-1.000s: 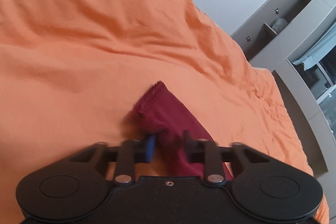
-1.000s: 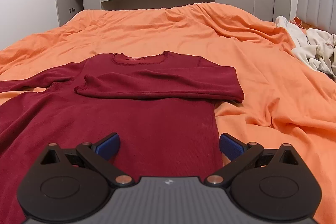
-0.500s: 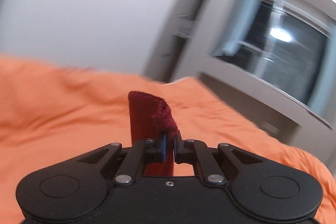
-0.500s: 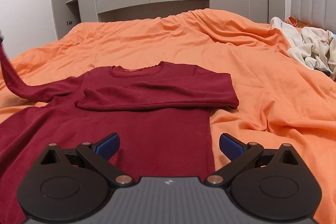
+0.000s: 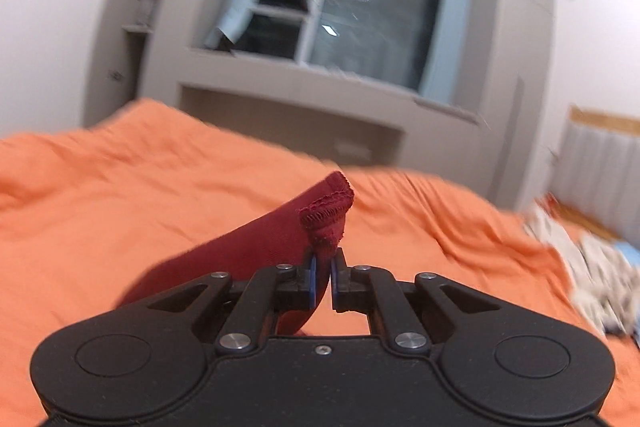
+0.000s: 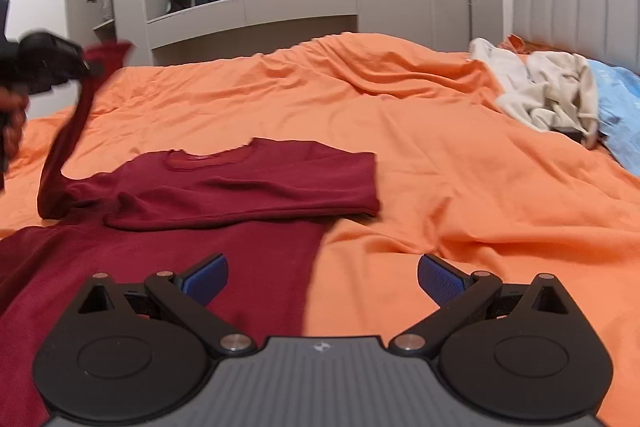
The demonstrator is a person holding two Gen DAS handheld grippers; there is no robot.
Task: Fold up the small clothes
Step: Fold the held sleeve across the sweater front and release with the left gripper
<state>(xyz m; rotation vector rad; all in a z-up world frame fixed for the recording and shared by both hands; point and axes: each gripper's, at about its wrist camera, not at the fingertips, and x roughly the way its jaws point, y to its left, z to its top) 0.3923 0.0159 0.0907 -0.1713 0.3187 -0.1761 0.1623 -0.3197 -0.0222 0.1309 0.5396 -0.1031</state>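
Orange duvet (image 6: pixel 420 155) under maroon top (image 6: pixel 248 183); left jaws clamp sleeve (image 5: pixel 304 223), right apart.

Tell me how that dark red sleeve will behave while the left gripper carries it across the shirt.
The sleeve will probably stay floppy: it hangs in a slack curve from the left gripper down to the shirt. It looks light, since a pinch at the cuff holds it up. It may drag the shoulder along, being attached there.
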